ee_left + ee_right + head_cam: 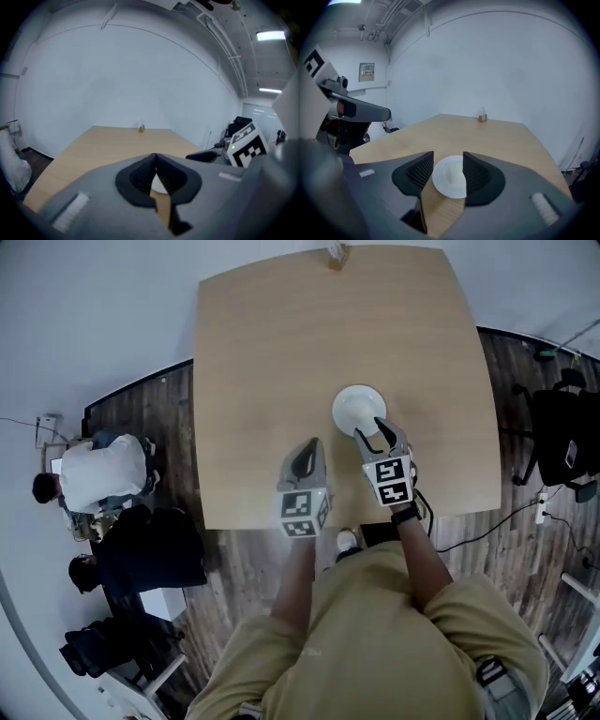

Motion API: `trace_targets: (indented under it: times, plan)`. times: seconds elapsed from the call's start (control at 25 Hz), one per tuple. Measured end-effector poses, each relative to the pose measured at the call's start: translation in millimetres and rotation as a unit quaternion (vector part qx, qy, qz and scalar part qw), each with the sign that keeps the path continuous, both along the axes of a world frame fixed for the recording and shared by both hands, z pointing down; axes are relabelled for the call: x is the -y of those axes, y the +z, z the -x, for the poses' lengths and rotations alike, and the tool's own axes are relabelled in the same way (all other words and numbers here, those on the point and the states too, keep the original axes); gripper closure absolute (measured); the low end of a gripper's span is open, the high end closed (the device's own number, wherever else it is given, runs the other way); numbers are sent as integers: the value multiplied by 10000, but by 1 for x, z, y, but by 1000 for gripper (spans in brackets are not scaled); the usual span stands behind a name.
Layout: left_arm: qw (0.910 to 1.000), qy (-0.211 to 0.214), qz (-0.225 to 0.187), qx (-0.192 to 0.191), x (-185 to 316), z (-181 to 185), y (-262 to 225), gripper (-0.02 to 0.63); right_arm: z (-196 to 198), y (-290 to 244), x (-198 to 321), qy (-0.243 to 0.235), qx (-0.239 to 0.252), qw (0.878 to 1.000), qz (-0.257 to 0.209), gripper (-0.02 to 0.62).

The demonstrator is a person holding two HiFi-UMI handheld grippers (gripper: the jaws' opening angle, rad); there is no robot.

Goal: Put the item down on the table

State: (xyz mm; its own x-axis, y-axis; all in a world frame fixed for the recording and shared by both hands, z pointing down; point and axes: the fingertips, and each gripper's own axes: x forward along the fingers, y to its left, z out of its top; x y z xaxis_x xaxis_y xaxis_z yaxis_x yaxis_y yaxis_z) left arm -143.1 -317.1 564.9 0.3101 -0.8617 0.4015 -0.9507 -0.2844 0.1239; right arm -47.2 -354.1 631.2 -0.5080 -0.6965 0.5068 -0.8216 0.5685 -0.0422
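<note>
Wooden table [281, 352], right tongs [375, 435] parted at white plate [354, 404], left tongs [312, 444] closed

The head view looks steeply down from above the person [375, 634] onto the table [281, 362]. Each gripper view sits low just behind its own jaws, facing forward across the tabletop to the white wall [117, 79]. All three share the white plate [356, 407] just ahead of the right gripper [373, 435].

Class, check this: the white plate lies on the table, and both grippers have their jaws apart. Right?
No. The left gripper has its jaws together, as the left gripper view shows; only the right gripper has them apart. The white plate lies on the table.
</note>
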Motion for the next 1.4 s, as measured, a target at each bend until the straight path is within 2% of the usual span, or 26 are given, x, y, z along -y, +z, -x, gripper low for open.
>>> trace_targets:
  times: [0.44, 0.6, 0.72, 0.84, 0.92, 1.04, 1.16, 1.4]
  plan:
    - [9980, 287, -561, -53, -72, -5, -53, 604, -4, -83, -81, 265, 14, 9958, -874, 549]
    - [9960, 345, -824, -47, -102, -10, -71, 604, -11, -112, -118, 449, 245, 9921, -1146, 591]
    - [9918, 310, -1234, -68, -123, -13, -94, 604, -25, -135, -138, 721, 470, 9872, -1342, 591]
    - [9823, 217, -1858, -134, -143, -8, -129, 604, -43, -160, -143, 999, 730, 9815, -1464, 591]
    - [9772, 218, -2111, -70, -153, -2, -147, 604, -55, -185, -142, 1117, 863, 9763, -1641, 591]
    - [9753, 136, -2204, -17, -165, 6, -164, 604, -73, -222, -151, 1171, 912, 9692, -1964, 591]
    - [9742, 34, -2258, 4, -179, 16, -185, 604, -79, -249, -171, 1096, 722, 9663, -2215, 591]
    - [9706, 46, -2401, 173, -199, 30, -222, 604, -83, -276, -205, 1235, 750, 9615, -2337, 591]
